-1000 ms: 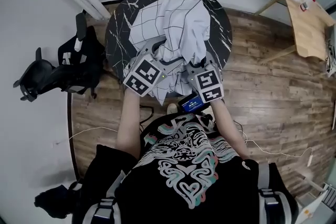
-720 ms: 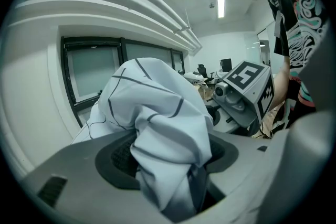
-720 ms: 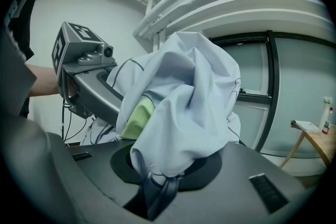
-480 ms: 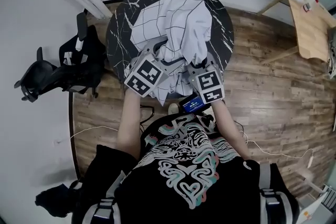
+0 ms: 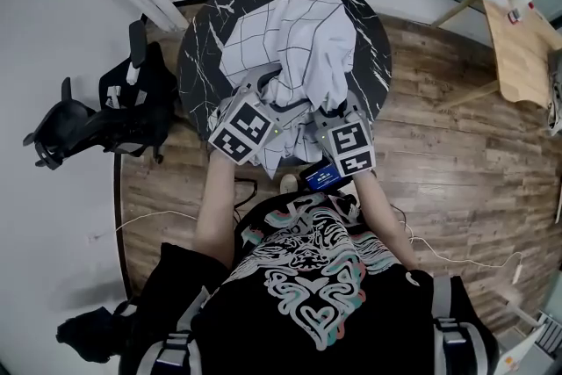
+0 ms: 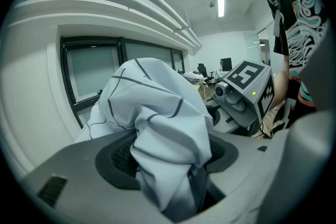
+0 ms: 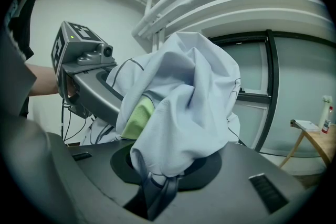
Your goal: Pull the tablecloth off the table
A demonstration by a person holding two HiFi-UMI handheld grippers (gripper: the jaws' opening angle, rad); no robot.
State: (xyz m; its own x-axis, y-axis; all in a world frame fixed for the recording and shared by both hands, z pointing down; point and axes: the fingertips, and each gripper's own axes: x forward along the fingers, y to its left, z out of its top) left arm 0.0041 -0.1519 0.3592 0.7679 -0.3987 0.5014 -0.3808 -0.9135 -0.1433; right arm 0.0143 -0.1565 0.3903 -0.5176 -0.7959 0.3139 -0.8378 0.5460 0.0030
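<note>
A white tablecloth (image 5: 294, 39) with thin dark grid lines lies bunched on the round black marble table (image 5: 198, 57). It is gathered toward the near edge. My left gripper (image 5: 277, 90) is shut on a thick fold of it. In the left gripper view the tablecloth (image 6: 157, 123) fills the gap between the jaws. My right gripper (image 5: 336, 108) is shut on another bunch just to the right. In the right gripper view the tablecloth (image 7: 189, 107) rises from between the jaws, with a pale green patch (image 7: 135, 119) among the folds. The two grippers are close side by side.
A black office chair (image 5: 97, 114) stands left of the table by the white wall. A small wooden table (image 5: 518, 44) is at the far right. The floor is wood planks with thin cables (image 5: 149, 219). A blue device (image 5: 321, 175) hangs at the person's chest.
Almost nothing differs. Both grippers keep their hold on the cloth at the table's near edge, shifted only slightly.
</note>
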